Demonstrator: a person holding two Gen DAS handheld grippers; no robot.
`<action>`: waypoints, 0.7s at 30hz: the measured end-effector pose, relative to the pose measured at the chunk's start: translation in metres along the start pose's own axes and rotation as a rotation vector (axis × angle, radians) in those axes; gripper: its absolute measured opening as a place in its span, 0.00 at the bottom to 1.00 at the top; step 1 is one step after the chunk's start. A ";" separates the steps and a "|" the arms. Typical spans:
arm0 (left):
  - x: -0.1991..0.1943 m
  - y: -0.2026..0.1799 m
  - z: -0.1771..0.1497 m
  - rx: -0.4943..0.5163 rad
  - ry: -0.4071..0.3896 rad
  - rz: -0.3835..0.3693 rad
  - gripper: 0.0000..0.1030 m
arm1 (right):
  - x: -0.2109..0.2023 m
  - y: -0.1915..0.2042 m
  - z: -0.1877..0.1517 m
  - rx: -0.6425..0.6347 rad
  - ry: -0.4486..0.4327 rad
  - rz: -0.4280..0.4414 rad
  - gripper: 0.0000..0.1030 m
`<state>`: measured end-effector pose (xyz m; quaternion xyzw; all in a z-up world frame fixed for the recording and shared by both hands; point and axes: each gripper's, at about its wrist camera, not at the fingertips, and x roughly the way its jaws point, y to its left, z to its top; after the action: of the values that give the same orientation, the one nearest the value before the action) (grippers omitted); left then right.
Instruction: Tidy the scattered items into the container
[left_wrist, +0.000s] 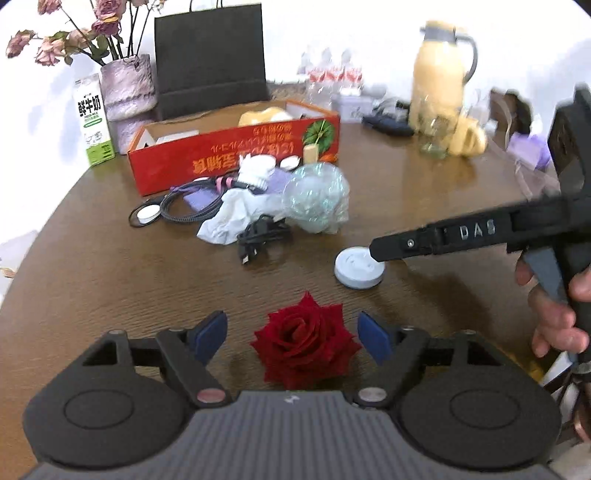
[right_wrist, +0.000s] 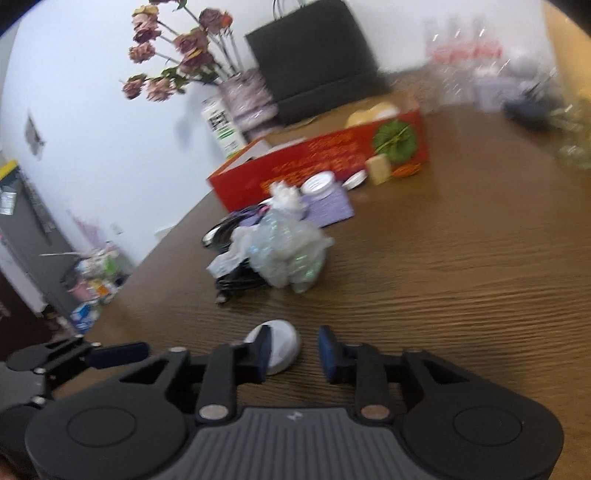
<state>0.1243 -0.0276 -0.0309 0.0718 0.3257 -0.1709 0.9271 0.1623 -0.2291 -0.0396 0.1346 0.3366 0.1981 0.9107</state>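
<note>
A red rose head (left_wrist: 304, 341) lies on the brown table between the blue pads of my open left gripper (left_wrist: 293, 336). A round white lid (left_wrist: 358, 267) lies to its right; my open right gripper (right_wrist: 293, 350) is over it, its left finger (right_wrist: 263, 352) covering part of the lid (right_wrist: 284, 345). The red cardboard box (left_wrist: 236, 155) stands open at the back, also in the right wrist view (right_wrist: 317, 166). In front of it lies a pile: crumpled clear plastic (left_wrist: 317, 197), white tissue (left_wrist: 236, 218), black cables (left_wrist: 262, 236), a purple box (right_wrist: 327, 203).
Behind the box stand a black paper bag (left_wrist: 210, 59), a vase of dried roses (left_wrist: 127, 88) and a milk carton (left_wrist: 92, 118). A yellow jug (left_wrist: 439, 85), a glass (left_wrist: 437, 136) and water bottles (left_wrist: 332, 77) stand at the back right.
</note>
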 end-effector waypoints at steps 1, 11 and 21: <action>-0.001 0.005 -0.001 -0.027 -0.005 -0.021 0.81 | -0.003 0.005 -0.002 -0.028 -0.013 -0.023 0.43; 0.005 0.017 -0.012 -0.118 -0.007 -0.074 0.55 | 0.021 0.060 -0.011 -0.256 0.037 -0.173 0.48; -0.025 0.015 -0.014 -0.113 -0.063 0.048 0.36 | 0.000 0.074 -0.020 -0.260 -0.010 -0.228 0.37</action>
<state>0.1032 -0.0039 -0.0260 0.0219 0.3037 -0.1323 0.9433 0.1290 -0.1614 -0.0260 -0.0225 0.3168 0.1349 0.9386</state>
